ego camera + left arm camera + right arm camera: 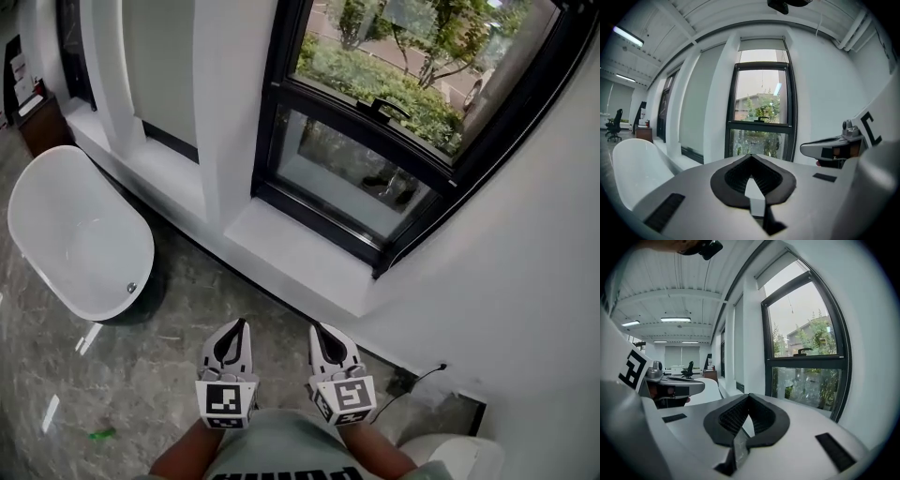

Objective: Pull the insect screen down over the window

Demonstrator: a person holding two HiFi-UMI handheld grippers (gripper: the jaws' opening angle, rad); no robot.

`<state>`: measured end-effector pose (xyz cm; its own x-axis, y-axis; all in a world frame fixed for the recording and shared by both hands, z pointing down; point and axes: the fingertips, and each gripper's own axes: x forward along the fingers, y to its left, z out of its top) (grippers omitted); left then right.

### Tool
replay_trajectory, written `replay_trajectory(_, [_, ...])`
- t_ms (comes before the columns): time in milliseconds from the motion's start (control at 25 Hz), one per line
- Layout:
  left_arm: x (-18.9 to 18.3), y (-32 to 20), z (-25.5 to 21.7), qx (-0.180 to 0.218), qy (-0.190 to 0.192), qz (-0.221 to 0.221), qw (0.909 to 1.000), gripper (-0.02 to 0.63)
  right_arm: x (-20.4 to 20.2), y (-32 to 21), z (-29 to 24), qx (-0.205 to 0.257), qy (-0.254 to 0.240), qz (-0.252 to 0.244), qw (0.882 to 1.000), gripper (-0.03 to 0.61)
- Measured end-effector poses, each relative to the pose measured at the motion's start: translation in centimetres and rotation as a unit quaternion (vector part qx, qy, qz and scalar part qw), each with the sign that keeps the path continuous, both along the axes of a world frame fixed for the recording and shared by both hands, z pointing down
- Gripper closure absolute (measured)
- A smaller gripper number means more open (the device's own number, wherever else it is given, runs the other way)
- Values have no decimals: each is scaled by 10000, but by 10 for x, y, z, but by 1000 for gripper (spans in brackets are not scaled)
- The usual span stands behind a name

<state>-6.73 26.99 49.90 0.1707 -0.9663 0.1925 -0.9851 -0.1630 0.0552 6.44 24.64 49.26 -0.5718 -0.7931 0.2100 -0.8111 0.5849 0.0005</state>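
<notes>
Window black-framed; left gripper, right gripper: jaws together; shirt lettering cropped

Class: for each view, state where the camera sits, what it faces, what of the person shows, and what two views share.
Head view: on the head, steeply down at black-framed window and white oval bathtub; left hand-held gripper, right hand-held gripper, forearms show.
Left gripper view: rides the left one, faces the window; its shut jaws show.
Right gripper view: rides the right one, faces the window; shut jaws show.
Shared: all see the window.
</notes>
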Motion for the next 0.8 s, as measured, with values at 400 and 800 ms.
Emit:
replay_trajectory(400, [-27,-65,8,-125,27,57,9999,601,-21,-71,1,42,-47,83,9999,584])
replay_trajectory(800, [-16,-200,16,-280,-99,-102,9995,601,-8,-214,17,-85,-242,-41,9997,584])
